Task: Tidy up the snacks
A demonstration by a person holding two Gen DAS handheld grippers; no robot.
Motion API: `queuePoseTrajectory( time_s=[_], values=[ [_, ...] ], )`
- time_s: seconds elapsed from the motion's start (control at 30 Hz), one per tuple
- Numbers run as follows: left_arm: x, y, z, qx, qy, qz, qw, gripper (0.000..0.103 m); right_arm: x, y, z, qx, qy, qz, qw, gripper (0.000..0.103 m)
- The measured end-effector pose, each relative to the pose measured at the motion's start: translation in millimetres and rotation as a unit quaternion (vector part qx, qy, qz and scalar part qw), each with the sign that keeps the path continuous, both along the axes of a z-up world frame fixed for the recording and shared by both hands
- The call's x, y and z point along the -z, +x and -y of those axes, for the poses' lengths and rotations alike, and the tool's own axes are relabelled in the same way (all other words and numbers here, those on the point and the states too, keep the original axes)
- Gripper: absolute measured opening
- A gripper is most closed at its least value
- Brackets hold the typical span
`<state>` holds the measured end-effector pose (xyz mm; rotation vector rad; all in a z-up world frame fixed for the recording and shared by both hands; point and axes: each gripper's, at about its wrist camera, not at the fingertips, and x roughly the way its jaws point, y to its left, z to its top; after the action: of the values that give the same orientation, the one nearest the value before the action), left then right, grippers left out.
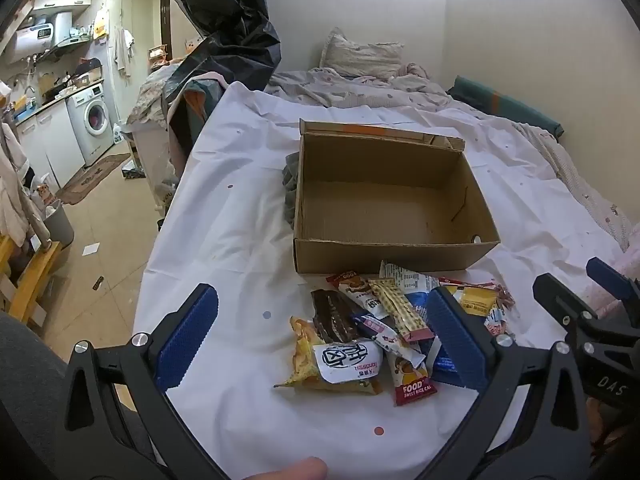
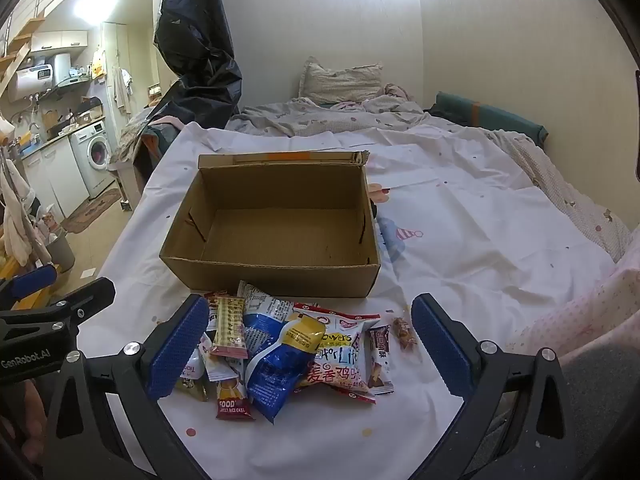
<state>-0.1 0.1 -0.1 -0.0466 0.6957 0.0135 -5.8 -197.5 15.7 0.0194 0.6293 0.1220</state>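
Hiding blue packet (image 1: 442, 362): left claw (image 1: 320, 340) pad; box (image 1: 384, 254) open.

Both cams ride on grippers, look forward and down past own blue fingers at cardboard box (image 1: 384, 200) on bed. Left wrist view sits left of box, close, box front-right corner nearest. Right wrist view sits right of box, similar closeness, sees box (image 2: 276, 228) more head-on. Shared: box, snack pile (image 1: 384, 336) just in front of box, pillow beyond box, kitchen far left.
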Motion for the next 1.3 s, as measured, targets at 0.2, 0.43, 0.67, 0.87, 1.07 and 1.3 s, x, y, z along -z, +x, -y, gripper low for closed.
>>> queuePoseTrajectory(
  time_s=[0.2,0.43,0.67,0.87,1.07,1.3],
  values=[
    [-0.1,0.0,0.1,0.0,0.002,0.0,1.0,0.103,-0.1,-0.1,0.1,0.0,0.001,-0.001,1.0,0.103],
    [-0.6,-0.4,-0.3,-0.002,0.0,0.0,1.0,0.103,-0.9,-0.5,0.5,-0.001,0.001,0.001,1.0,0.103],
    [-0.2,0.1,-1.9,-0.002,0.0,0.0,1.0,0.103,-1.8,-0.9,0.8,-0.001,0.0,0.002,1.0,0.103],
    [0.2,0.7,-1.6,-0.001,0.0,0.0,1.0,0.103,-1.9,-0.3,1.1,-0.001,0.0,0.002,1.0,0.103],
    [0.4,-0.1,-2.0,-0.001,0.0,0.0,1.0,0.103,-2.1,-0.2,1.2,-0.001,0.0,0.003,1.0,0.103],
    [0.4,-0.2,-2.4,-0.001,0.0,0.001,1.0,0.103,-2.5,-0.3,0.7,-0.001,-0.001,0.002,1.0,0.103]
  ],
)
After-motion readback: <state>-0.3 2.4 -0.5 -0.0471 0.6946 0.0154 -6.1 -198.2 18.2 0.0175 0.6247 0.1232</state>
